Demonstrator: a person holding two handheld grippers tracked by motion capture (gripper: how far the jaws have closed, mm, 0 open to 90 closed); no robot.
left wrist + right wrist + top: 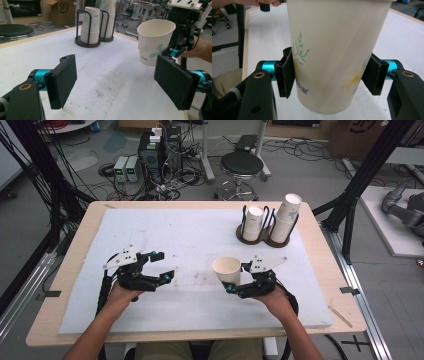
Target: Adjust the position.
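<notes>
A white paper cup [226, 270] with a flower print is held upright a little above the white mat, with my right gripper [237, 277] shut on its lower half. The right gripper view has the cup [332, 50] squeezed between both black pads [285, 75]. My left gripper [162, 266] hovers over the left of the mat, open and holding nothing. Its own view looks between its wide-apart pads [63, 80] toward the held cup [153, 41]. Two stacks of paper cups [254, 222] stand in a black wire holder [262, 237] at the back right.
The white mat [190, 240] covers most of the wooden table [80, 235] and has small dirt marks near its middle. Beyond the table's far edge stand a black stool [241, 167] and electronics with cables [155, 155]. Black frame posts rise at both sides.
</notes>
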